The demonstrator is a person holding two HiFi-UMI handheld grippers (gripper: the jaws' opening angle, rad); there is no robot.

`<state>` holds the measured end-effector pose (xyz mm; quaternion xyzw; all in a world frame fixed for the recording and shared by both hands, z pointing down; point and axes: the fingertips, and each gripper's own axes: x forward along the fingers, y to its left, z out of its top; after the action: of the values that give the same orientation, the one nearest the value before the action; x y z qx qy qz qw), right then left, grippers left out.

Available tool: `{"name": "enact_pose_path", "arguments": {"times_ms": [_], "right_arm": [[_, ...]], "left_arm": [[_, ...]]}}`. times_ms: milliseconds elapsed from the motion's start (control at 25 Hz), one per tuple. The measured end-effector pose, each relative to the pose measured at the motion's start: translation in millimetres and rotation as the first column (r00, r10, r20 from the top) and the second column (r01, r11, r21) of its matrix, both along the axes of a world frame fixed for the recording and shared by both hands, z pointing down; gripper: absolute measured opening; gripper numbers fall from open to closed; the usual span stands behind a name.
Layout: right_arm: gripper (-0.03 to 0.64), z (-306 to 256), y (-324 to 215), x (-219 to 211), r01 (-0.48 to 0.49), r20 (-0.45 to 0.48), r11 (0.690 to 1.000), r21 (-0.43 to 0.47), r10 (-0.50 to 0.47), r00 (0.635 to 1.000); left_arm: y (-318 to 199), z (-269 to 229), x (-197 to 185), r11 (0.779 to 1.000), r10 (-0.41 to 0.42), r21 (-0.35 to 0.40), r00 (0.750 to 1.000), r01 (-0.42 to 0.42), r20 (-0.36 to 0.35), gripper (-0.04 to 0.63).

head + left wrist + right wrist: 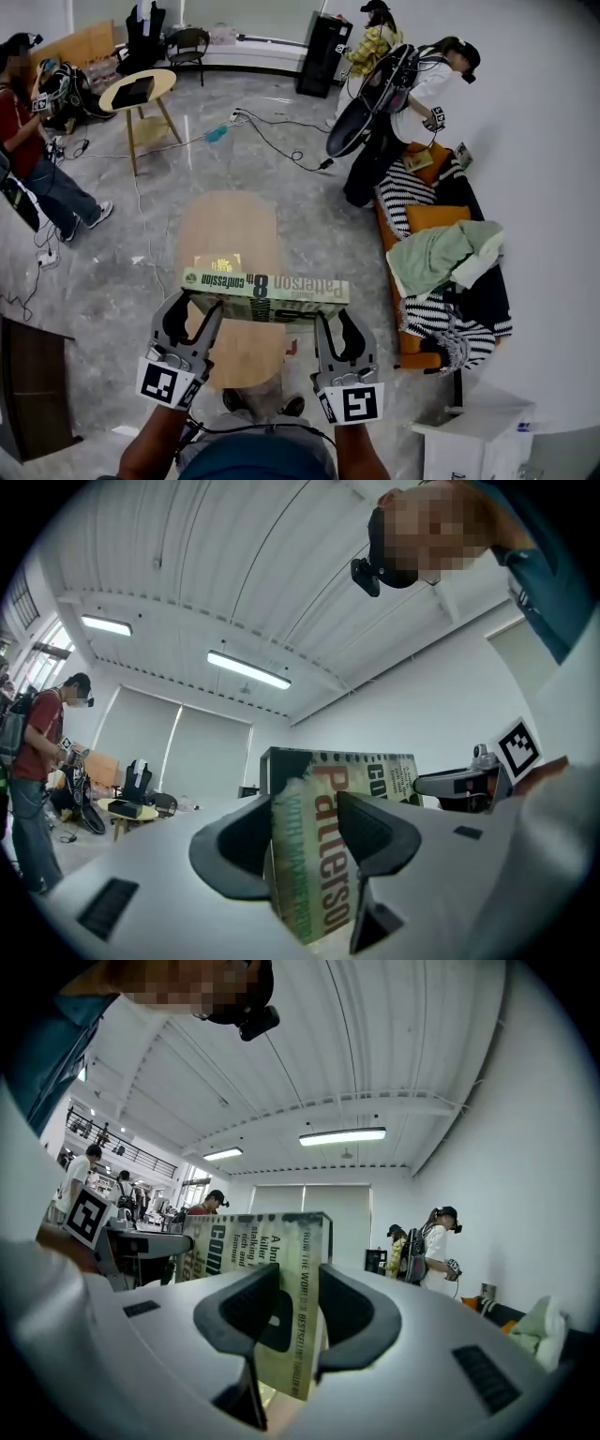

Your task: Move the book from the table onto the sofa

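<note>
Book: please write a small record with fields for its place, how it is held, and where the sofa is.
thing: book, spine towards the head view camera
held by: left gripper at one end, right gripper at the other, both clamped on it
place: in the air over the table
sofa: at the right, blankets on it, book not yet there

The thick green-and-cream paperback book [265, 296] is held level in the air, pinched at both ends, printed spine showing, above the oval wooden table [230, 225] and well apart from the orange sofa [410, 344].
</note>
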<state>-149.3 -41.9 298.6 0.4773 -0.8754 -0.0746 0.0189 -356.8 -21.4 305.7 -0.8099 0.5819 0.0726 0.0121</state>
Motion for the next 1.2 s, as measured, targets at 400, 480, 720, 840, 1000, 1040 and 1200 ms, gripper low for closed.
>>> {"name": "enact_pose_path", "arguments": {"times_ms": [400, 480, 720, 840, 1000, 1040, 1200], "right_arm": [[0.14, -33, 32, 80, -0.143, 0.016, 0.989, 0.034, 0.142, 0.99], [0.139, -30, 37, 159, -0.161, 0.038, 0.986, 0.039, 0.16, 0.986], [0.138, -36, 53, 238, -0.226, 0.056, 0.973, 0.052, 0.223, 0.973], [0.137, -51, 64, 239, -0.261, 0.051, 0.963, 0.067, 0.257, 0.965], [0.137, -48, 88, 326, -0.303, 0.057, 0.95, 0.08, 0.299, 0.952], [0.137, -46, 94, 350, -0.317, 0.057, 0.945, 0.082, 0.313, 0.948], [0.137, -47, 118, 406, -0.38, 0.052, 0.921, 0.087, 0.377, 0.925]], "left_arm": [[1, -35, 80, 0.987, 0.153, 0.04, 0.988, -0.154, 0.034, 0.215], [2, -35, 159, 0.984, 0.17, 0.045, 0.984, -0.172, 0.061, 0.215], [4, -51, 242, 0.964, 0.247, 0.082, 0.967, -0.253, 0.068, 0.215], [7, -63, 244, 0.956, 0.276, 0.082, 0.959, -0.281, 0.061, 0.216], [21, -62, 333, 0.942, 0.316, 0.094, 0.946, -0.322, 0.071, 0.215], [25, -58, 357, 0.939, 0.327, 0.09, 0.942, -0.333, 0.076, 0.215], [35, -55, 416, 0.915, 0.388, 0.089, 0.919, -0.393, 0.072, 0.215]]}}
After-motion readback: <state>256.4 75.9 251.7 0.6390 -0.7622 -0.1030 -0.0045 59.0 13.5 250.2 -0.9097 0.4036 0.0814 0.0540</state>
